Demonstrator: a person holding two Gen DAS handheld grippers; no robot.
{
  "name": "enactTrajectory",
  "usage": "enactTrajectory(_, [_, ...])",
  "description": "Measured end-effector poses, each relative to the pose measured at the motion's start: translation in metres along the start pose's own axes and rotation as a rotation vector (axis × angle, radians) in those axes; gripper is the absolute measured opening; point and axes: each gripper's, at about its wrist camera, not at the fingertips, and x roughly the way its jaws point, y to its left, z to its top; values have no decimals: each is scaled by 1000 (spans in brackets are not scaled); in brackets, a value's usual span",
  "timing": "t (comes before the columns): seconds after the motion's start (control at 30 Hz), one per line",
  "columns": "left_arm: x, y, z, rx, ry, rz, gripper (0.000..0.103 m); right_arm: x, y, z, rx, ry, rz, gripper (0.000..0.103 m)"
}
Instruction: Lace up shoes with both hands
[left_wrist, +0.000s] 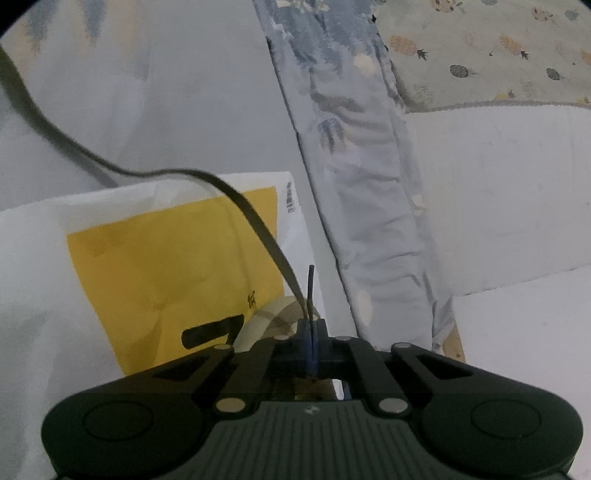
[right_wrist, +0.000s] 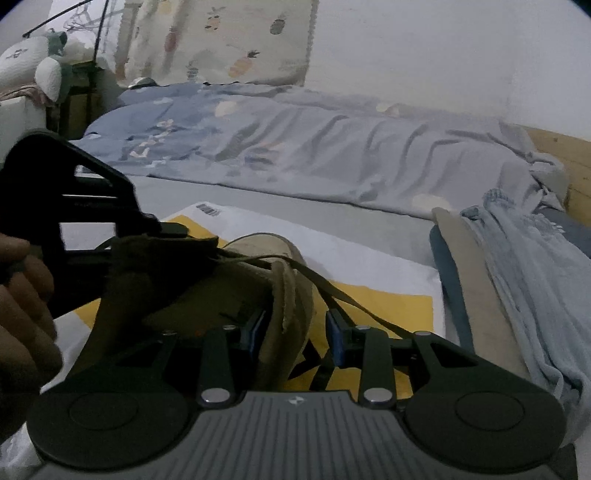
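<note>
A bed (right_wrist: 332, 162) under a rumpled blue quilt (right_wrist: 295, 147) fills the background. Nearer, a white and yellow bag (left_wrist: 166, 258) lies flat on the grey surface. The tan shoe (right_wrist: 229, 280) rests on that bag, its heel collar standing between the parted fingers of the right tongs (right_wrist: 295, 332), which are spread wide around it. The left tongs (left_wrist: 312, 332) are pressed together, clamped on the dark lace (left_wrist: 258, 221) just behind its stiff tip, which pokes straight out past them.
</note>
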Motion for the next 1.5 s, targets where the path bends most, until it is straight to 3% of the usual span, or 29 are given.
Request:
enactTrajectory(0.27, [-23, -5, 15, 29, -75, -2, 0, 8, 0, 1, 48, 25, -47, 34])
enactTrajectory(0.53, [-80, -6, 53, 24, -259, -10, 0, 13, -5, 5, 92, 45, -63, 34])
enactTrajectory(0.8, [-138, 1, 76, 26, -389, 25, 0, 17, -7, 5, 129, 49, -72, 34])
enactTrajectory(1.5, [-278, 25, 91, -12, -697, 198, 0, 23, -11, 4, 156, 64, -65, 34])
